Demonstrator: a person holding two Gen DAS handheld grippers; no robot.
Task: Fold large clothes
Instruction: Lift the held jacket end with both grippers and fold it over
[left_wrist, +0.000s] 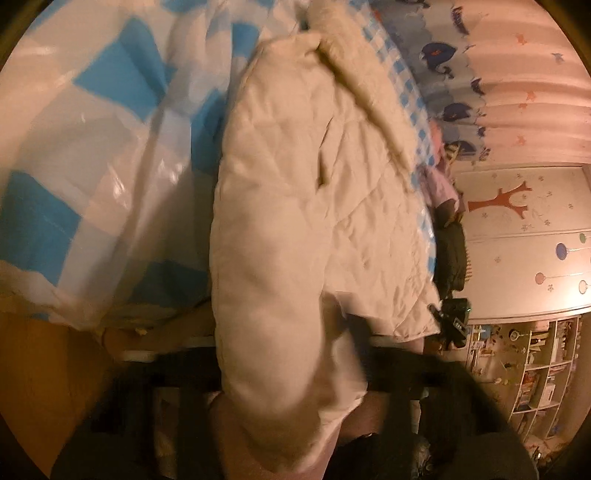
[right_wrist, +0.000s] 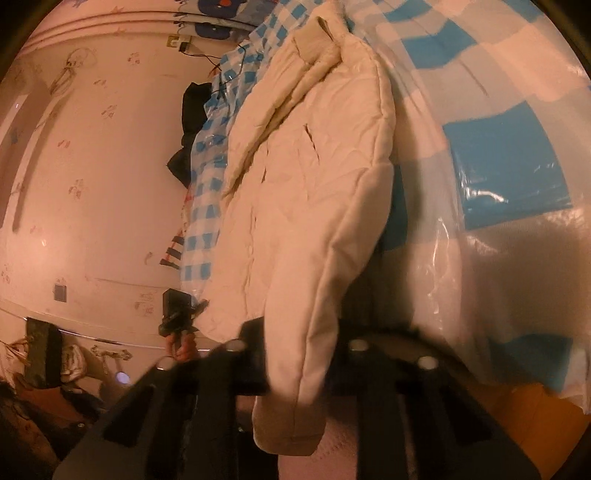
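Note:
A cream quilted jacket (left_wrist: 332, 192) lies spread on a bed with its collar at the far end. One sleeve (left_wrist: 273, 295) runs down to my left gripper (left_wrist: 291, 373), whose blurred dark fingers (left_wrist: 384, 354) stand on either side and press on it. In the right wrist view the same jacket (right_wrist: 295, 184) fills the middle. Its other sleeve (right_wrist: 310, 332) hangs with the cuff low, and my right gripper (right_wrist: 299, 373) is shut on it. Each view shows the opposite gripper small at the jacket's hem corner: the right one (left_wrist: 452, 321) and the left one (right_wrist: 177, 314) in a hand.
The bed has a blue-and-white checked cover (left_wrist: 74, 206) under clear plastic film (right_wrist: 498, 258). Dark clothes (left_wrist: 452, 258) lie at the bed's far side. A white wardrobe (left_wrist: 524, 236) with stickers and open shelves (left_wrist: 535, 369) stand beyond. A pale wall (right_wrist: 103, 184) is on the other side.

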